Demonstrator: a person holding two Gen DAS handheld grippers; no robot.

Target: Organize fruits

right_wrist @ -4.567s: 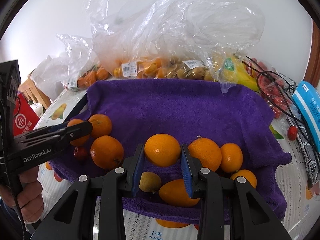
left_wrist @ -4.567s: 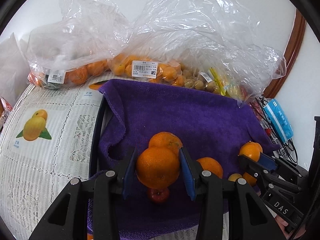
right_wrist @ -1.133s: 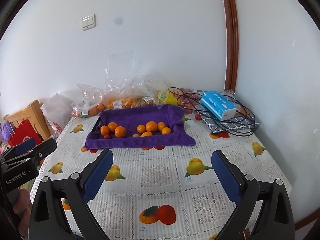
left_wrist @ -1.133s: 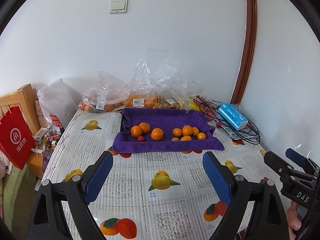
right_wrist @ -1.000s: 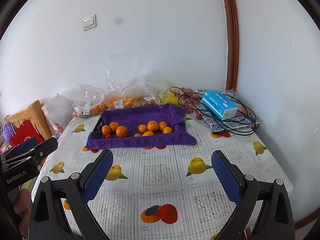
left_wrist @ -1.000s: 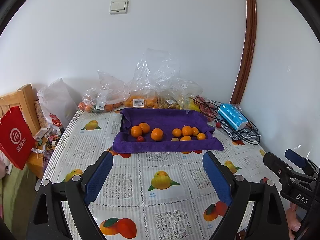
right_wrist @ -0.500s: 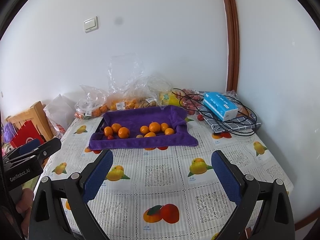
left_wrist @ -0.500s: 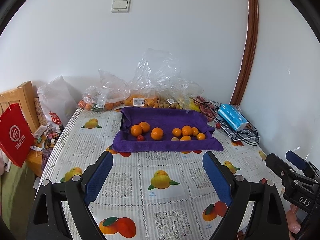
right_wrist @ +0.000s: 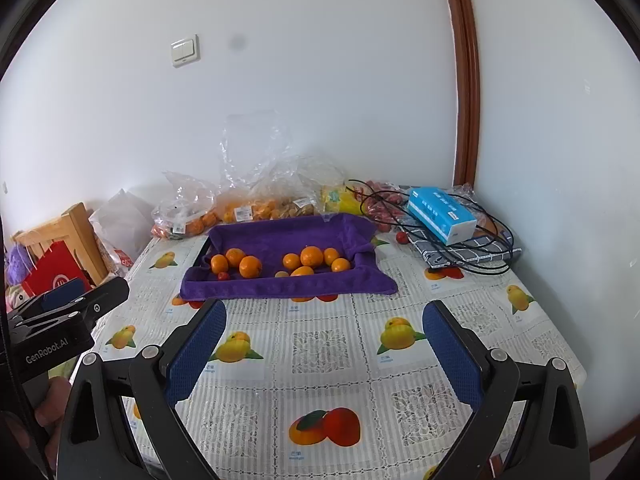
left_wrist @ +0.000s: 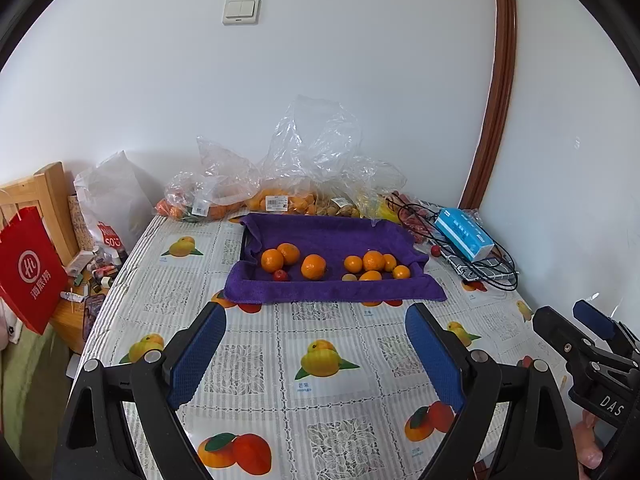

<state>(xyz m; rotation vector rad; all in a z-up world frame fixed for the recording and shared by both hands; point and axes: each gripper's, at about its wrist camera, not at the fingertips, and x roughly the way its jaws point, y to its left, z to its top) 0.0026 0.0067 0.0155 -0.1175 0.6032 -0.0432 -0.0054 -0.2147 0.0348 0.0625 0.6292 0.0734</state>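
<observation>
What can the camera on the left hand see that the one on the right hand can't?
Only the left view shows the right gripper at its right edge, and the whole red bag. Only the right view shows the left gripper at its left edge, and a purple fuzzy thing behind the bag. Both show open blue-padded jaws, the purple towel with its oranges, the plastic bags, the blue box and the wall switch.

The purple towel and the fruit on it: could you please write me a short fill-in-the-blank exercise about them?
1. The oranges lie on a towel coloured ____.
2. Both hand-held grippers, left and right, hold ____.
3. The small red fruit lies in the ____ group of fruit as the left wrist view shows it.
4. The tissue box is coloured ____.

Missing words: purple; nothing; left; blue
</observation>
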